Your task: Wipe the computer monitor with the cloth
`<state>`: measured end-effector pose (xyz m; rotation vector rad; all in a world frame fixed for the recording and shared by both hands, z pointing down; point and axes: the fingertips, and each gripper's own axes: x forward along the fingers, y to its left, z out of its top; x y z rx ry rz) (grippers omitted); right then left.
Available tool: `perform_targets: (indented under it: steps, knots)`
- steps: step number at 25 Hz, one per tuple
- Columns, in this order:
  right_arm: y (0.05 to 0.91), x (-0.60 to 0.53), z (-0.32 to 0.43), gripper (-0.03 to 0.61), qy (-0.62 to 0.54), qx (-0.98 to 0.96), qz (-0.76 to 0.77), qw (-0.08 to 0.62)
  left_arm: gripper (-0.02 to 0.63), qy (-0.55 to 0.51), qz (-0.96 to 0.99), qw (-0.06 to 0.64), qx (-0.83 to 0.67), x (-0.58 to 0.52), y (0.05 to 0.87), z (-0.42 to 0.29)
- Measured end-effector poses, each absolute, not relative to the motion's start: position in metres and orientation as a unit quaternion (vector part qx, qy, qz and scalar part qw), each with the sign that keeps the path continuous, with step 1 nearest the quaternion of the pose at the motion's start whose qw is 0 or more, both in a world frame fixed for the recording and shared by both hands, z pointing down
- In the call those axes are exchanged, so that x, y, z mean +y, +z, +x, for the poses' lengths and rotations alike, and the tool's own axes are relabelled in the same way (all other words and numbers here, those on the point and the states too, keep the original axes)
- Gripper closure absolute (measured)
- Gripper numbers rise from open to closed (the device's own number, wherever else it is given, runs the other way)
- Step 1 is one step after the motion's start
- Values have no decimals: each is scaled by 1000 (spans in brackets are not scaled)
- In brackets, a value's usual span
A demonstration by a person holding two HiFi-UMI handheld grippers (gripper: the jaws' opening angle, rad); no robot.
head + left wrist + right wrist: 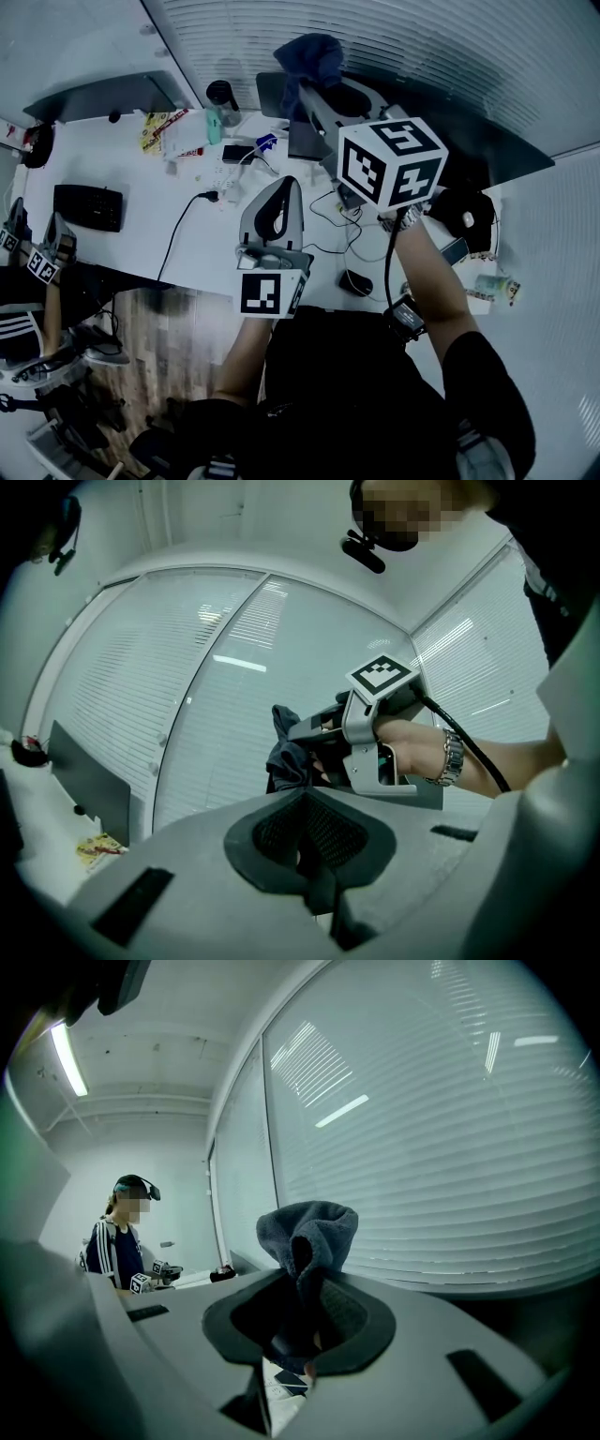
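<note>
A dark blue cloth (314, 58) is bunched up in my right gripper (305, 89), which is shut on it and held high over the back of the desk. From the right gripper view the cloth (307, 1237) sticks up out of the jaws in front of window blinds. The dark monitor (487, 131) stretches along the desk's back right, just beyond the cloth. My left gripper (284, 186) hovers lower, over the middle of the desk, shut and empty. The left gripper view looks up at the right gripper (305, 738) and the cloth (289, 757) in it.
On the white desk (141, 230) lie a black keyboard (89, 206), a dark cup (223, 97), snack packets (155, 129), a mouse (354, 281) and cables. A second monitor (103, 94) stands back left. Another person (33, 300) with grippers sits at the left.
</note>
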<state>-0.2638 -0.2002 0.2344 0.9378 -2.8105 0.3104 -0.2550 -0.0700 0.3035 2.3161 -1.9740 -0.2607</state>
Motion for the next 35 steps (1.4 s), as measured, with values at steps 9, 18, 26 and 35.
perform_targets:
  steps: [9, 18, 26, 35]
  knots:
    - [239, -211, -256, 505, 113, -934, 329, 78, 607, -85, 763, 54, -638, -72, 310, -250]
    - [243, -217, -233, 505, 123, -929, 342, 75, 607, -88, 771, 55, -628, -77, 309, -235]
    - [244, -222, -215, 505, 125, -924, 353, 73, 607, -86, 781, 57, -616, -77, 312, -220]
    - [242, -226, -194, 503, 126, -919, 367, 66, 607, -74, 791, 58, -605, -79, 316, -206]
